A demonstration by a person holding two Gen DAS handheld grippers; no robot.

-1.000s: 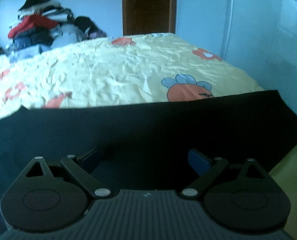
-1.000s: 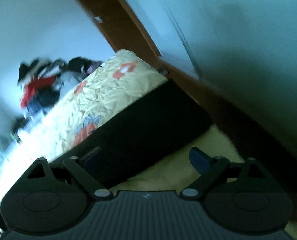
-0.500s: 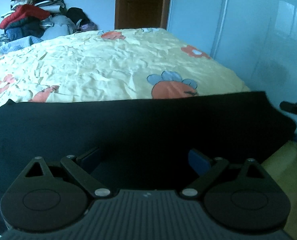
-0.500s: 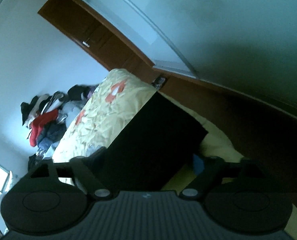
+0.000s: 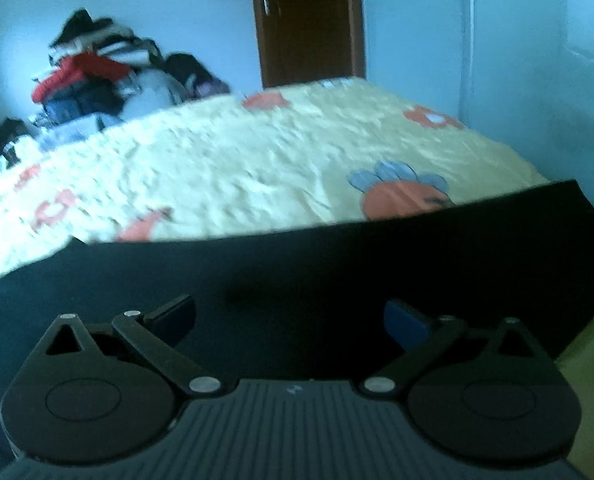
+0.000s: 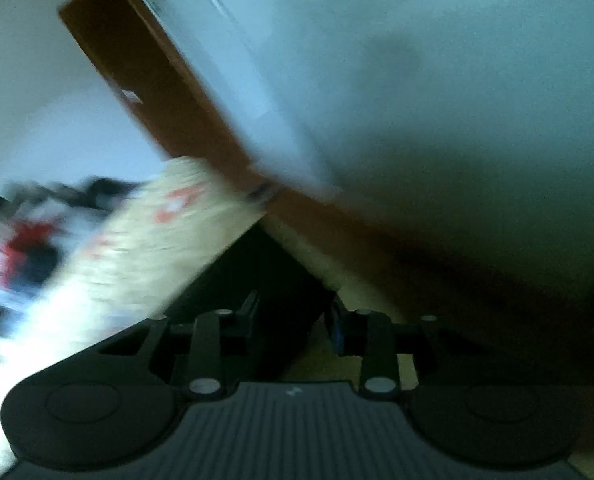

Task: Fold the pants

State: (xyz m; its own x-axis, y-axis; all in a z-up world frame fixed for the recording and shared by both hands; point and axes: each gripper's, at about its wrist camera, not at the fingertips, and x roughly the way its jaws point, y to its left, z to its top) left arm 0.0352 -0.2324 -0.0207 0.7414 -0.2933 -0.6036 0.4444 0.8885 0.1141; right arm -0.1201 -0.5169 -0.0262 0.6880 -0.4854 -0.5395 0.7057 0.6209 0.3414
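- Black pants (image 5: 337,264) are laid in a flat band across the near edge of the bed's yellow flower-print sheet (image 5: 257,160); their left end is cut off by the frame edge.
- Over this dark cloth the left gripper (image 5: 289,316) is seen with its jaws held wide apart, nothing between them.
- In the tilted, heavily blurred right wrist view, the right gripper (image 6: 295,320) is drawn nearly together on a corner of the pants (image 6: 273,280); the contact itself is lost in shadow.
- A pile of clothes (image 5: 105,76) at the far corner is smeared by blur, so single garments cannot be told apart.
- A brown door (image 5: 309,20) is cut off at the top.
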